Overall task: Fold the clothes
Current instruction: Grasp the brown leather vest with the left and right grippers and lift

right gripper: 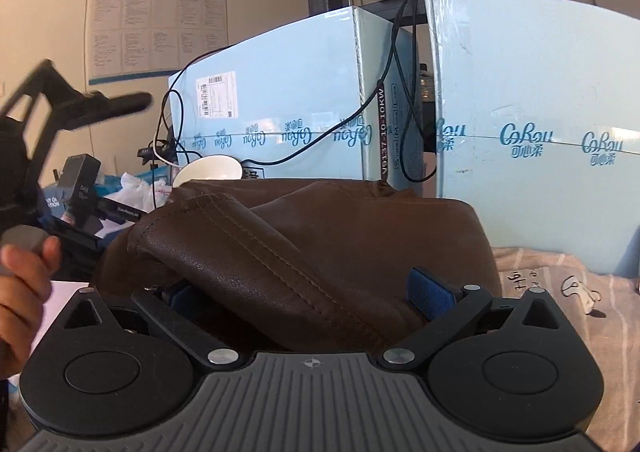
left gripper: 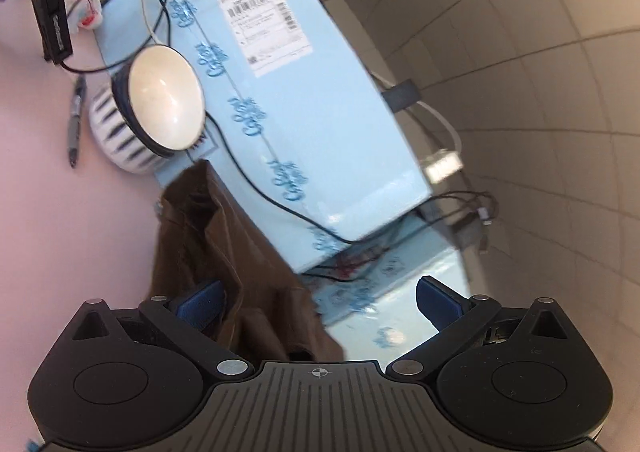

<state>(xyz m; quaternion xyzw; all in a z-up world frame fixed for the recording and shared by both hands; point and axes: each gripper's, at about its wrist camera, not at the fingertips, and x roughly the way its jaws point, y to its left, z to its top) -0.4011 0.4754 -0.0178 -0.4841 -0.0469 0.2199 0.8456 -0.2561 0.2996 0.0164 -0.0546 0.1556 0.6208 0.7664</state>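
A brown leather garment (right gripper: 320, 248) lies bunched on the table, with a stitched fold running across its top. My right gripper (right gripper: 304, 292) is open, its blue pads (right gripper: 430, 292) wide apart, and the garment's near fold lies between them, covering most of the left pad. In the left wrist view the same garment (left gripper: 224, 248) hangs or lies in front of my left gripper (left gripper: 320, 304). That gripper is open too, with its left pad (left gripper: 202, 302) against the cloth and its right pad (left gripper: 438, 302) free. The left gripper (right gripper: 48, 119) shows blurred at the left of the right wrist view.
Light blue cartons (right gripper: 288, 107) (right gripper: 536, 123) stand behind the garment, draped with black cables (right gripper: 404, 63). A white bowl (left gripper: 166, 97) leans by the carton, with a pen (left gripper: 78, 119) on the pink tabletop (left gripper: 48, 236). A striped printed cloth (right gripper: 560, 292) lies at the right. A plastic bag (right gripper: 136, 187) sits far left.
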